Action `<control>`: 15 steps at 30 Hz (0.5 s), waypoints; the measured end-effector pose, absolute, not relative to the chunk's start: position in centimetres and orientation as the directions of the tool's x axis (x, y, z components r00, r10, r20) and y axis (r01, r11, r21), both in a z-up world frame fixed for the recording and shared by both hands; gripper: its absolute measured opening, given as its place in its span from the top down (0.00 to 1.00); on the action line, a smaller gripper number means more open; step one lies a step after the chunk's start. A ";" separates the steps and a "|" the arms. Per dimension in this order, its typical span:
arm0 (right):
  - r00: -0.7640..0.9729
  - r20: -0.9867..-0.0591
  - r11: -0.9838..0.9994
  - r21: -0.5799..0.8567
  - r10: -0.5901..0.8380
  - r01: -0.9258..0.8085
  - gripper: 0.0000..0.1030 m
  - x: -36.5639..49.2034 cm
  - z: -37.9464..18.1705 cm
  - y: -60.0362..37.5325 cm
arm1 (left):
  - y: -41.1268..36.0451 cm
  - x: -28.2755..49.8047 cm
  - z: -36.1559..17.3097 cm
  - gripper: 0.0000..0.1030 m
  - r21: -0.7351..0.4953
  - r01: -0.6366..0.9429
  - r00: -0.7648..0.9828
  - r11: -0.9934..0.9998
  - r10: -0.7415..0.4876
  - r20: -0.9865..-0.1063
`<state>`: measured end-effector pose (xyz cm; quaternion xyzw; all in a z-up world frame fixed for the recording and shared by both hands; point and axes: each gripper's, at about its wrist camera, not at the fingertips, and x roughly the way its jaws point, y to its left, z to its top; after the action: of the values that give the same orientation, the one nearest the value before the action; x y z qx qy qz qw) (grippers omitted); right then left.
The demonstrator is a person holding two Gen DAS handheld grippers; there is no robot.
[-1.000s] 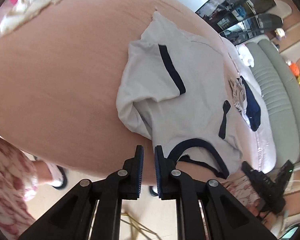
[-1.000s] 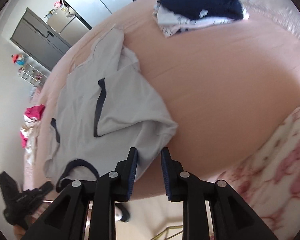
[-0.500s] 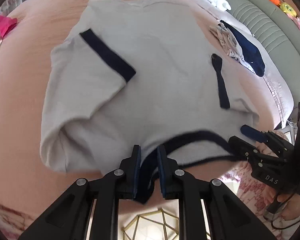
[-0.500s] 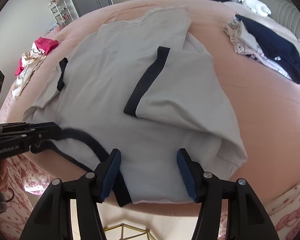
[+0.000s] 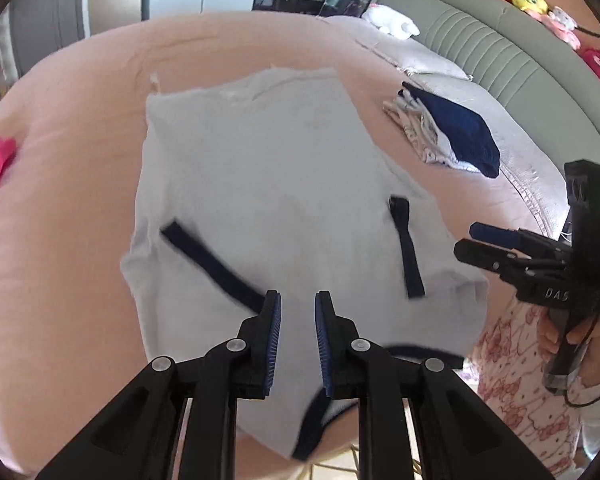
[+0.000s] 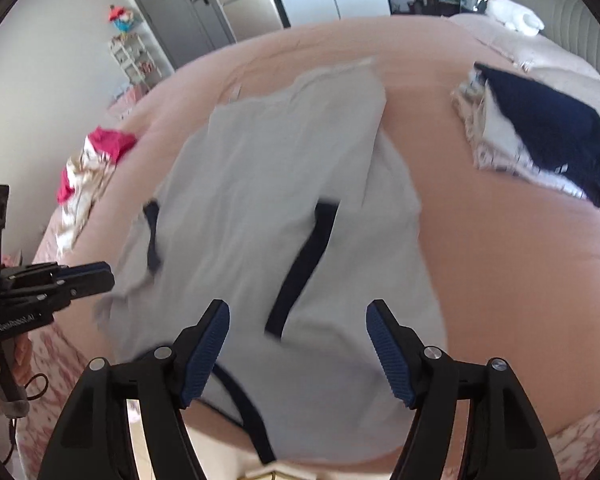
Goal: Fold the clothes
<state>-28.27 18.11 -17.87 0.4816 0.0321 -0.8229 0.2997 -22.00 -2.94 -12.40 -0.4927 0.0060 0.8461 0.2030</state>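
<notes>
Left wrist view: the left tongs [image 5: 296,308] hover with a narrow gap between the blue pads, holding nothing, above the light grey T-shirt [image 5: 276,200] with navy trim spread on the pink bed [image 5: 68,208]. The right tongs [image 6: 298,320] gape wide over the shirt's collar end. A folded pile [image 6: 540,140] lies near the shirt's right.
</notes>
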 end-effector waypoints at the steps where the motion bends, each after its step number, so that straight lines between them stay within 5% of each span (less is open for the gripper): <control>1: -0.381 -0.802 -0.825 0.229 -0.461 0.517 0.31 -29.8 -17.2 18.0 | -2.5 -23.9 -12.4 0.83 -0.175 -0.380 -0.438 -0.908 0.344 -0.831; 8: -0.363 -0.855 -0.859 0.168 -0.371 0.483 0.31 -42.8 -19.9 13.2 | 0.6 -37.7 -16.9 0.81 -0.122 -0.533 -0.337 -0.837 0.342 -0.877; 14: -0.317 -0.897 -0.866 0.126 -0.308 0.483 0.31 -48.2 -21.0 11.3 | -4.6 -39.8 -21.1 0.76 0.055 -0.453 -0.280 -0.890 0.084 -0.956; 15: -0.305 -0.911 -0.871 0.105 -0.278 0.479 0.31 -48.5 -21.1 11.2 | -6.6 -39.6 -21.0 0.75 -0.003 -0.396 -0.249 -0.918 0.111 -0.962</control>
<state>-48.47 11.16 -21.08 0.5402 0.0931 -0.8024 0.2359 -39.61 -6.56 -20.97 -0.5908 0.1206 0.7811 0.1621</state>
